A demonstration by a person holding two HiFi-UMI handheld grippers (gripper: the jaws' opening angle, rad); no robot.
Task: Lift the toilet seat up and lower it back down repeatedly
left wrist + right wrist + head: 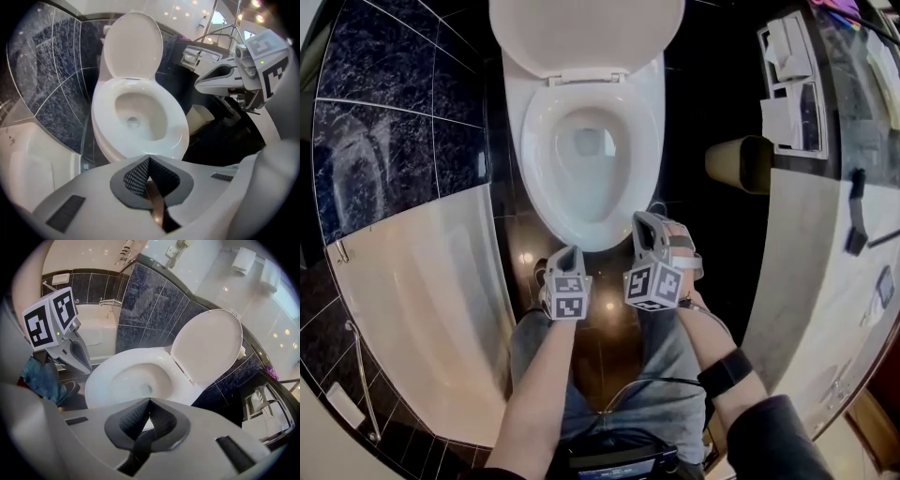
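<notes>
White oval plastic toilet seat (pixel 532 159) lies down. We hold left gripper (pixel 569 253) and right gripper (pixel 649 220) shut and empty. Next, we judge, we hook its front edge.

White toilet seat (pixel 532 150), dark blue marbled wall tiles (pixel 384 141)

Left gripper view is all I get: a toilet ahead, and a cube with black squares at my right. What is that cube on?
Observer: The right gripper; its own view shows its jaws shut on nothing.
Operator: Who holds these tools?
Observer: A person; the head view shows a bare left forearm and a dark right sleeve.
Operator: Anything behind me?
Observer: The right gripper view shows jeans and a shoe there.
</notes>
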